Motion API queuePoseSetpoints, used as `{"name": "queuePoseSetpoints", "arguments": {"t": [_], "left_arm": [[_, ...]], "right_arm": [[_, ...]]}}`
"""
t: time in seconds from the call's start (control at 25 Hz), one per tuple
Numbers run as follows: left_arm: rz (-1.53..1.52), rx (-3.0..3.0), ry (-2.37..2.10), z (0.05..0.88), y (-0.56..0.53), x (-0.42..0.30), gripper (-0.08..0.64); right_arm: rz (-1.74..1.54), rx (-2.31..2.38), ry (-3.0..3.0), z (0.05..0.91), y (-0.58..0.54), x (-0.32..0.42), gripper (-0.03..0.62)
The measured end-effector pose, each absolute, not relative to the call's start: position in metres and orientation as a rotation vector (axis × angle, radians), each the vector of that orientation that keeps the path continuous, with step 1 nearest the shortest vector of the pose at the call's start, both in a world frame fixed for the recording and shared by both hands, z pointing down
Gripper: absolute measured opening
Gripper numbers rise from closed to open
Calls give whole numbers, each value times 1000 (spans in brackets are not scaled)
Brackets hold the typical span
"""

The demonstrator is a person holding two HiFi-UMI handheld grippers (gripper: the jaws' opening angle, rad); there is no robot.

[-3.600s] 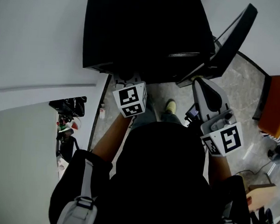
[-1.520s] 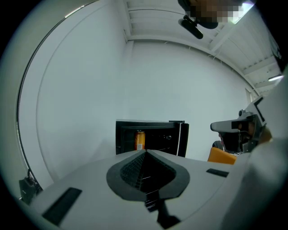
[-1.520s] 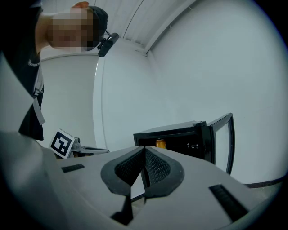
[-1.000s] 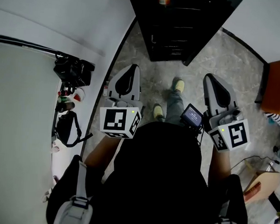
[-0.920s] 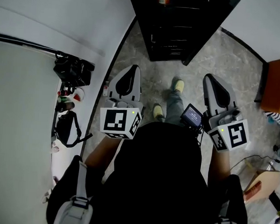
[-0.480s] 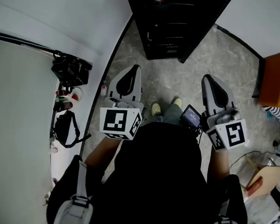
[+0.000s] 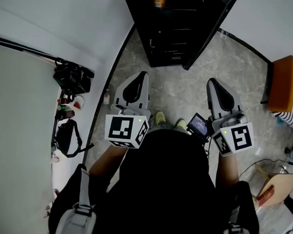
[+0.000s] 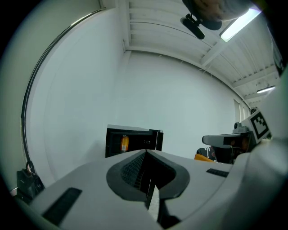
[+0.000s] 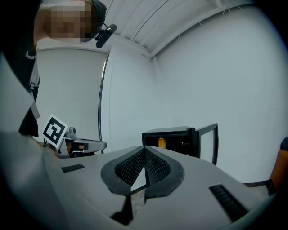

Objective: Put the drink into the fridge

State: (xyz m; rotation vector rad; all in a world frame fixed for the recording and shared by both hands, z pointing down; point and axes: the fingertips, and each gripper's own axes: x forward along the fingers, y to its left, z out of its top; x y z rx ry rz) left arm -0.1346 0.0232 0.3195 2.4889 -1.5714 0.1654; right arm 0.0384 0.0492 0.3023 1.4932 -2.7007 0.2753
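Observation:
The black mini fridge [image 7: 172, 26] stands on the floor against the wall with its door [image 7: 211, 31] swung open to the right. An orange drink can [image 7: 159, 1] stands upright inside it, also seen as the can [image 8: 124, 143] and the can [image 9: 161, 143] in the gripper views. My left gripper [image 7: 139, 76] and right gripper [image 7: 211, 83] hang side by side above the floor, well short of the fridge. Both are shut with nothing between the jaws, as the left gripper [image 8: 145, 153] and right gripper [image 9: 145, 149] show in their own views.
A black bag and camera gear [image 7: 72, 77] lie by the white wall at the left, with a small bottle [image 7: 106, 98] on the floor. An orange seat [image 7: 280, 82] stands at the right and a cardboard box [image 7: 273, 186] at the lower right. Marbled grey floor [image 7: 180, 89] lies before the fridge.
The person has stepped back from the fridge, so it sits farther off and higher in view. Both grippers have drawn away from it and stay shut. The can stays inside.

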Motion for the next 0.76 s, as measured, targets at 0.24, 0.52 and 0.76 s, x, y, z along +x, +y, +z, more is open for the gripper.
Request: {"name": "queuePoseSetpoints", "arguments": {"t": [0.24,0.52,0.76], "left_arm": [[167,2495,-1555,321,23,-129,9],[166,2496,-1542,329,17,-139,9],[158,2505,-1522,315,23,-126,9]], "right_arm": [[290,1508,-2697,306,50,41,14],[280,1513,-2716,308,44,28,14],[265,1526,-2679,298,53,42,14]]}}
